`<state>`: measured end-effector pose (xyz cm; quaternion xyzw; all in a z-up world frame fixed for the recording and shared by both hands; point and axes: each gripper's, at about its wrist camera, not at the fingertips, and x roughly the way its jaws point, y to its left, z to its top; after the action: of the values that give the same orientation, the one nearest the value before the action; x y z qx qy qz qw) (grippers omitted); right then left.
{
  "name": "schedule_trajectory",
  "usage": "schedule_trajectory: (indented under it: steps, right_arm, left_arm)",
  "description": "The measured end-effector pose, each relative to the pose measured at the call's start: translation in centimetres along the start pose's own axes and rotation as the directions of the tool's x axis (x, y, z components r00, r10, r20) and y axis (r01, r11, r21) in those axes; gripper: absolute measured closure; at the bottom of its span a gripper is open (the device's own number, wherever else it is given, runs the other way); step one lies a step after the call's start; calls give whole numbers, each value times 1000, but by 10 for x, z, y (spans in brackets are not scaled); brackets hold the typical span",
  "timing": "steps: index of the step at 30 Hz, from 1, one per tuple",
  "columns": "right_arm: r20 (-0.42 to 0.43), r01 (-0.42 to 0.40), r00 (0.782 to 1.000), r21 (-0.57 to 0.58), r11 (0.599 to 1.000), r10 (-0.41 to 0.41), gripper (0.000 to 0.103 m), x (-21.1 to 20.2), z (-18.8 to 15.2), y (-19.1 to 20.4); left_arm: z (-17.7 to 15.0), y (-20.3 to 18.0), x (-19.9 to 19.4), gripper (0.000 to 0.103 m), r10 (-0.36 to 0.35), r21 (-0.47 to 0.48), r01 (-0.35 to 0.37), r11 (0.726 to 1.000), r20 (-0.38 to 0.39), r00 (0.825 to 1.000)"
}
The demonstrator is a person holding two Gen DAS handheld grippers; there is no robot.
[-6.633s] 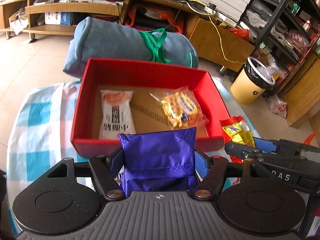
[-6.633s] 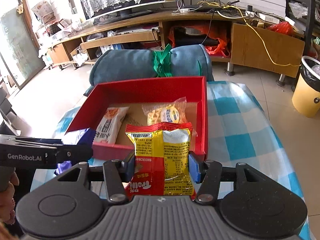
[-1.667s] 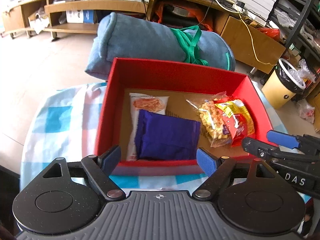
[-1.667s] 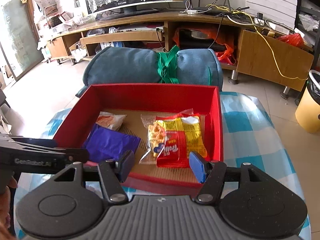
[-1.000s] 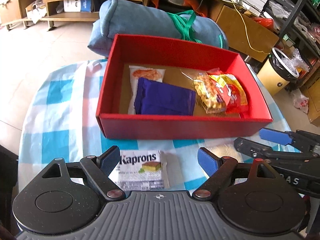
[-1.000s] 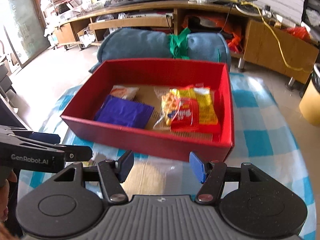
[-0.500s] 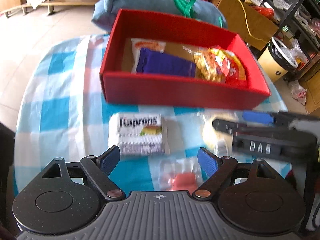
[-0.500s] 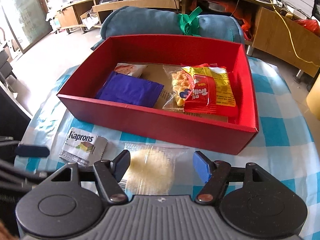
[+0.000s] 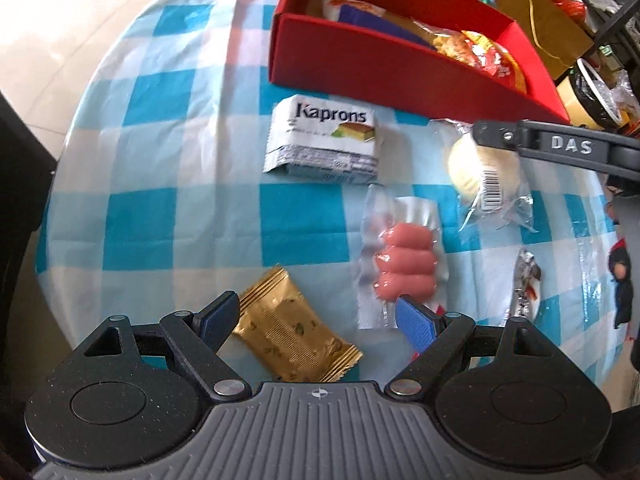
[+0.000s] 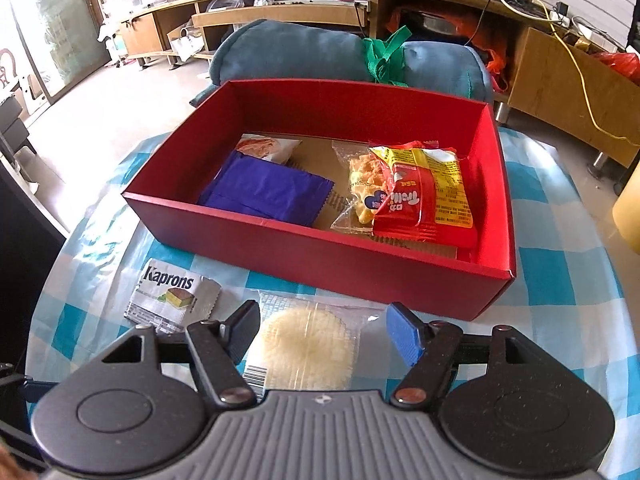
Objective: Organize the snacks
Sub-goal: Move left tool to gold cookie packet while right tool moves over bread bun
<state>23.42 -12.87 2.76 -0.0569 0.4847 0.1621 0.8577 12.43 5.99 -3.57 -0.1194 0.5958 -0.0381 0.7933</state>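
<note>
- Both grippers have drawn back from the red cardboard box (image 10: 320, 264), snacks dropped inside.
- Left gripper (image 9: 316, 312) gapes empty, tilted steeply over the gold foil biscuit packet (image 9: 294, 334); centre it before closing.
- Right gripper (image 10: 320, 328), unclamped, straddles the clear-wrapped round pale wafer (image 10: 306, 350) beside the box.

Both wrist views look steeply down, close over the table, sharing the red box (image 9: 384, 64) and Kaprons packet (image 10: 172, 296).

Both jaws apart: left gripper (image 9: 316, 314), right gripper (image 10: 322, 330), angled downward
</note>
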Motion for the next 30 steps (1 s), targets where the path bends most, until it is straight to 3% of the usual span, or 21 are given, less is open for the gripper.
schedule_trajectory:
  steps: [6, 14, 25, 28, 30]
  right_arm:
    - [10, -2, 1000, -1, 1000, 2, 39, -4, 0, -1]
    - [13, 0, 1000, 2, 1000, 0, 38, -7, -1, -4]
    - [-6, 6, 1000, 5, 1000, -6, 38, -1, 0, -5]
    - [-7, 6, 1000, 15, 1000, -6, 38, -2, 2, -8]
    - [0, 9, 1000, 35, 999, -9, 38, -4, 4, -13]
  left_arm:
    - [-10, 4, 10, 14, 30, -64, -32, 997, -26, 999]
    - [-20, -7, 14, 19, 79, -50, -79, 996, -2, 997]
    - [-33, -8, 11, 17, 49, -42, -50, 998, -27, 998]
    - [-34, -7, 8, 25, 63, -45, -64, 997, -13, 998]
    - [-35, -7, 6, 39, 77, -40, -76, 996, 4, 997]
